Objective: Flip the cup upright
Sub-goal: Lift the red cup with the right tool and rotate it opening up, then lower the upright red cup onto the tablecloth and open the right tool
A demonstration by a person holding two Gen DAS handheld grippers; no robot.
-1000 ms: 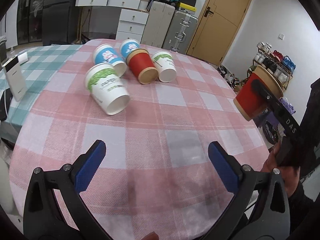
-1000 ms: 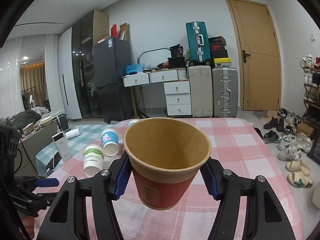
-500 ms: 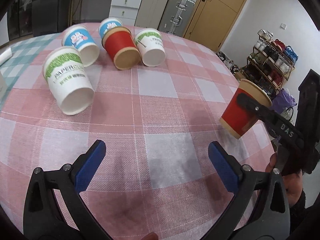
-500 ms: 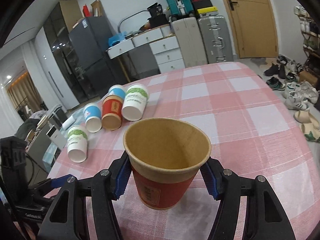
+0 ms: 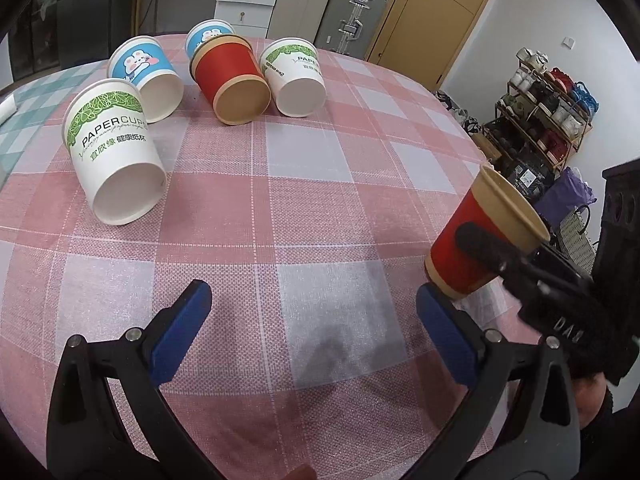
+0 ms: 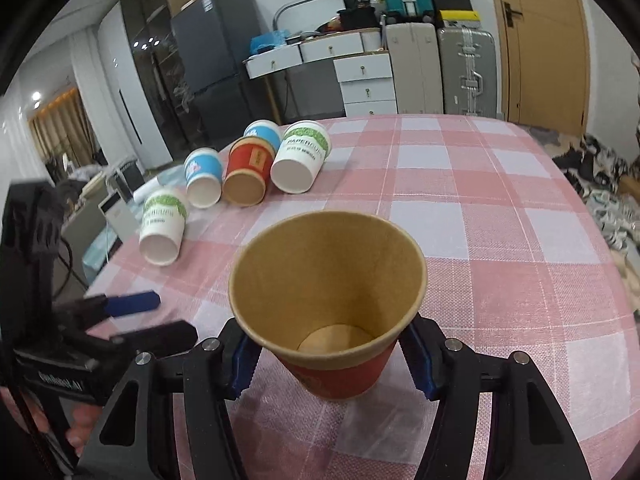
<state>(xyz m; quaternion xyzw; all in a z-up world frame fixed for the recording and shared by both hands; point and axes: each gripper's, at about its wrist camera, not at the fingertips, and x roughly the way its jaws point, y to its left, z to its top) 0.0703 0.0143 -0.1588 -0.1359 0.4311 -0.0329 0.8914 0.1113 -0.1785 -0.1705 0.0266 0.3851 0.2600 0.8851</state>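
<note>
- The right claw has come lower than a second ago; the red cup it clamps now sits upright at the tablecloth, at the right of the left view.
- The left claw stays wide open, holding nothing, low in that frame.
- Six cups in all: one held, five lying on their sides at upper left: two green-printed cups, two blue cups, one red lying cup.
</note>
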